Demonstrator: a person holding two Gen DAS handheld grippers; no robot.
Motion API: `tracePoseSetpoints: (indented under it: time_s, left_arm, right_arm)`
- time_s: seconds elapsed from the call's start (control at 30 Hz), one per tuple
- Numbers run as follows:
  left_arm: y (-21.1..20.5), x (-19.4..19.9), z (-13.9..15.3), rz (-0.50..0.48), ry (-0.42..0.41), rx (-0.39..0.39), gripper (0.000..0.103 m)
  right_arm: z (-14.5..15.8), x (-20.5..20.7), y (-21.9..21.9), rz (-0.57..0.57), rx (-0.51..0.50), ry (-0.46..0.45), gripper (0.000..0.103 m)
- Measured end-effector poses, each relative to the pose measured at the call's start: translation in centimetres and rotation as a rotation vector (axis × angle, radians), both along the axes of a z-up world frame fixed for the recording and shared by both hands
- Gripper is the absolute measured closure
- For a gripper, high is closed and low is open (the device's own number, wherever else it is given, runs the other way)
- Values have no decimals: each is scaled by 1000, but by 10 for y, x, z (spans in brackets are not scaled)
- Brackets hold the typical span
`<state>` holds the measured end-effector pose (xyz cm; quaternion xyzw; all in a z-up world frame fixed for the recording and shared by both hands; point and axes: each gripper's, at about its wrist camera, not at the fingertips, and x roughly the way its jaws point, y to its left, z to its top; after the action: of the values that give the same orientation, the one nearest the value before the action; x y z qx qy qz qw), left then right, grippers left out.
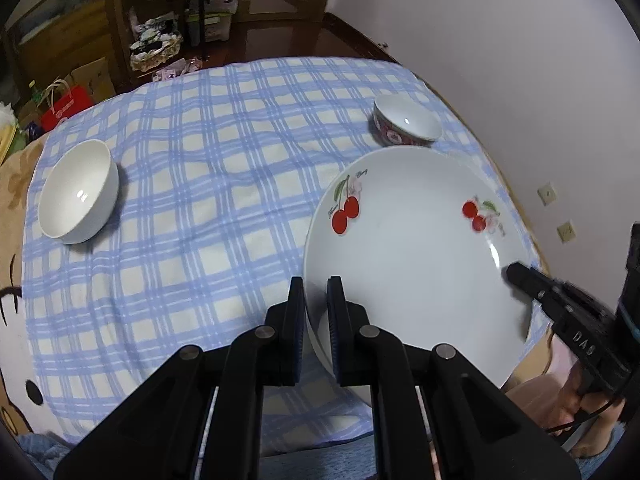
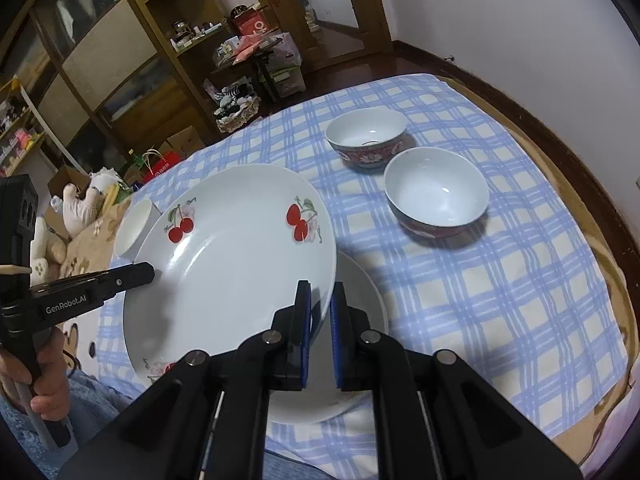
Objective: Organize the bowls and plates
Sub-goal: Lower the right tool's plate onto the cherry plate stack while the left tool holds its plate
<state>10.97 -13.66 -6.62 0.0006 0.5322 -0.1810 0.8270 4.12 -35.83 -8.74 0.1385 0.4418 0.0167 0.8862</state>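
Two hand-held grippers hold one big cherry plate (image 2: 232, 264) up in the air over the bed. The left hand-held gripper (image 1: 316, 308) is clamped on the plate's left rim. The right hand-held gripper (image 2: 320, 312) is clamped on the rim on the other side. The plate tips a little.

Under it, on the checked cloth (image 2: 500, 300), lies a plain plate (image 2: 360, 280). The cherry plate probably goes on top of it, to make a stack.

A white bowl (image 1: 78, 192) sits far left on the cloth. Two red bowls sit near each other on the far side, the near one (image 2: 436, 196) and the far one (image 2: 366, 136).

The plate is hard and shiny, so it looks slippery. It would likely break or chip if it fell on the other plate. It looks a bit heavy for one pinch, so two grips on opposite rims are a good way to hold it. The rim is thin enough to fit between the pads. The bed is soft and bumpy, so dishes may rock when set down.
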Motion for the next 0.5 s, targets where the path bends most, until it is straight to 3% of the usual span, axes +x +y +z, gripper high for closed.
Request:
tracePoseSetpoints:
  time_s: [0.17,0.3,0.5]
  left_arm:
    - [-4,1,-14,-12,16,18,92]
    - [-5,5,-29,-31,62,3,92]
    - [-6,12,-53,-47,127,17,92]
  right_arm:
    - [-18,-5,-2,-22,5,14,93]
    - [-42,1,-3,-42,3,87,91]
    - [-53,6,-2,-51,-5,114,91]
